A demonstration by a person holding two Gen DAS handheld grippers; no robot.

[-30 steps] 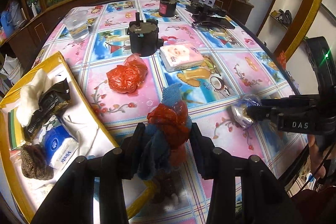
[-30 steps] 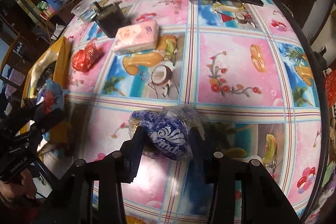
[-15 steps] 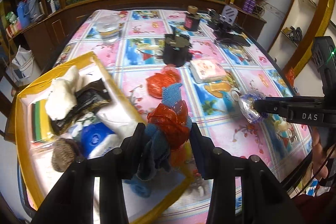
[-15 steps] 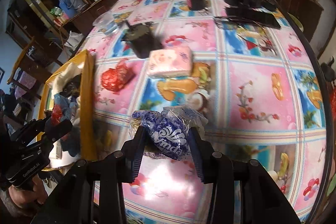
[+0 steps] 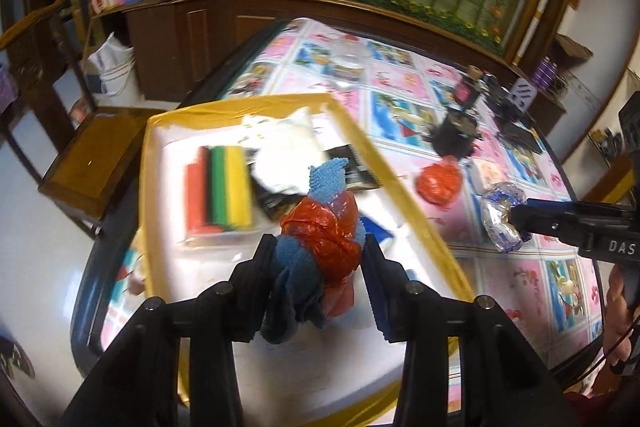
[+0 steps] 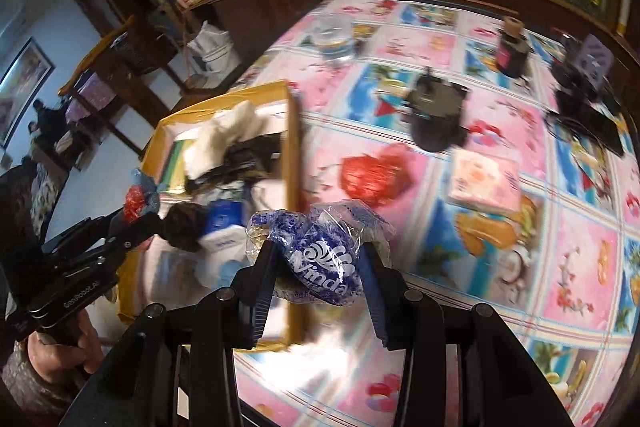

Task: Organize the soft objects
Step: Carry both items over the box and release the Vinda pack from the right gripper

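Observation:
My left gripper (image 5: 318,259) is shut on a bundle of blue cloth and red plastic bag (image 5: 320,227), held above the yellow tray (image 5: 396,183). The tray holds a white cloth (image 5: 284,151), striped sponges (image 5: 218,187), black packets and a blue tissue pack. My right gripper (image 6: 318,263) is shut on a blue Vinda tissue pack (image 6: 320,251), held over the tray's right rim (image 6: 292,155). That pack shows at the right of the left wrist view as the Vinda pack (image 5: 498,215). On the tablecloth lie a red bag (image 6: 372,175) and a pink tissue pack (image 6: 484,183).
A black device (image 6: 438,115), a dark jar (image 6: 512,47), a water container (image 6: 334,39) and black gear (image 6: 580,91) stand on the far side of the table. A wooden chair (image 5: 92,155) stands left of the tray. A person's hand (image 6: 52,355) holds the left tool.
Both grippers moved left with their loads: the left bundle went from over the tablecloth to over the tray, and the Vinda pack came up to the tray's rim. Both tools rolled.

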